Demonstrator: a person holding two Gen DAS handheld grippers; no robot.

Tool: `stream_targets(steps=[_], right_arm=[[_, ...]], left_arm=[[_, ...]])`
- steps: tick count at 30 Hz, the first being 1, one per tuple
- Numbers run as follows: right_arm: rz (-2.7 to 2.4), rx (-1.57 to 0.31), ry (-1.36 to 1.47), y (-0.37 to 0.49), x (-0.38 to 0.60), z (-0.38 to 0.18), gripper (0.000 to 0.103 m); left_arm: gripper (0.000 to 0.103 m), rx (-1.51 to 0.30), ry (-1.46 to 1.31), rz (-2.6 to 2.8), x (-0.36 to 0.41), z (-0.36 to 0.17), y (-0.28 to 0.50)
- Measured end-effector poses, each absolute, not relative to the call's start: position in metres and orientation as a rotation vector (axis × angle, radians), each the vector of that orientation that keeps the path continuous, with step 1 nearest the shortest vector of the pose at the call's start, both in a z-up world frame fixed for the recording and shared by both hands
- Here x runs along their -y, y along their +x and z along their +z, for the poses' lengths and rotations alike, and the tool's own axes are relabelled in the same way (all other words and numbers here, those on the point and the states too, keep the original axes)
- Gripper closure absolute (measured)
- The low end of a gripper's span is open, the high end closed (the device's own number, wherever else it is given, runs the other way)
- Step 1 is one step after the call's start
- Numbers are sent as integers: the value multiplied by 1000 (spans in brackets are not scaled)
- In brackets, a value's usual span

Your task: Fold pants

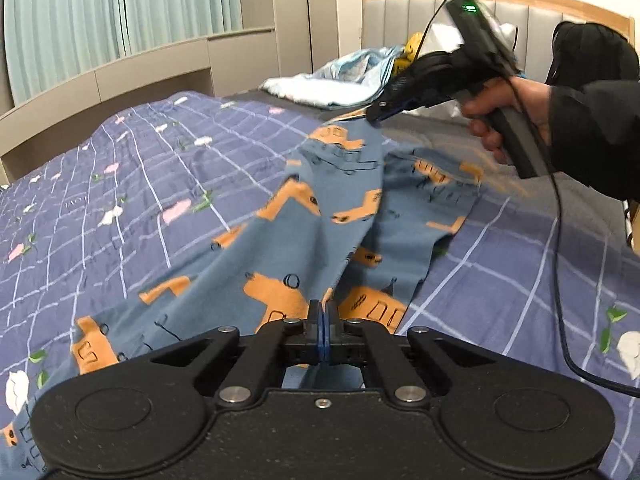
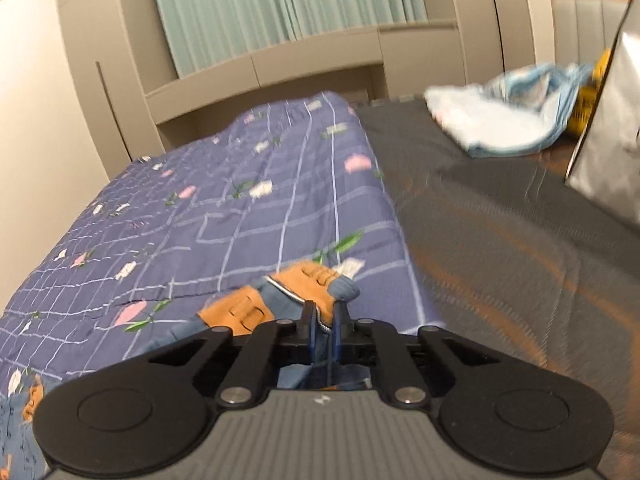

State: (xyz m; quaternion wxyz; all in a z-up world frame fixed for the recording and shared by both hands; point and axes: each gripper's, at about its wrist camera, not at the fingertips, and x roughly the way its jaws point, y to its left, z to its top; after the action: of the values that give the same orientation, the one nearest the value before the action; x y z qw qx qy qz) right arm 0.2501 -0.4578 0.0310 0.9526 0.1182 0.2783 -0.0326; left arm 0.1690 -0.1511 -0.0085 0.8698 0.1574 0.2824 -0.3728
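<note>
No words, brand names or numbers can be read in either view. The one mark that shows is a small pale emblem moulded into the ribbed grey housing of the right gripper (image 2: 324,322), at the middle of the housing's front edge (too small and soft to make out as letters). The blue pants (image 1: 320,216) carry an orange and black printed pattern, and the purple quilt (image 1: 132,184) a grid with small flowers and pale patches; none of it forms legible writing. A green light glows on the right gripper's body in the left wrist view, with no sign beside it.
</note>
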Motion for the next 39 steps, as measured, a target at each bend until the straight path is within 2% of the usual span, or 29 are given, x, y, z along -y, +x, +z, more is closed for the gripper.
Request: stream_targets(steps=[6, 18, 28, 31, 33, 36, 37, 38, 39], right_arm=[[-92, -517, 181, 189, 466, 55, 94], [-158, -618, 303, 126, 482, -10, 94], [-171, -596, 247, 116, 472, -5, 94], [-170, -627, 251, 119, 472, -11, 94], [-168, -627, 266, 118, 474, -13, 92], [-171, -611, 262, 117, 474, -10, 85], [-175, -609, 247, 117, 472, -9, 74], [-178, -605, 234, 117, 471, -8, 58], [-184, -599, 221, 117, 470, -7, 51]], left_arm=[[103, -574, 334, -826, 145, -3, 157], [103, -644, 372, -839, 147, -25, 148], [103, -658, 356, -845, 144, -27, 151], [95, -687, 303, -829, 139, -27, 157], [82, -681, 271, -812, 133, -23, 159], [71, -662, 249, -789, 122, -15, 162], [69, -654, 250, -781, 119, -12, 164], [63, -643, 261, -768, 115, -9, 167], [55, -632, 271, -753, 113, -6, 171]])
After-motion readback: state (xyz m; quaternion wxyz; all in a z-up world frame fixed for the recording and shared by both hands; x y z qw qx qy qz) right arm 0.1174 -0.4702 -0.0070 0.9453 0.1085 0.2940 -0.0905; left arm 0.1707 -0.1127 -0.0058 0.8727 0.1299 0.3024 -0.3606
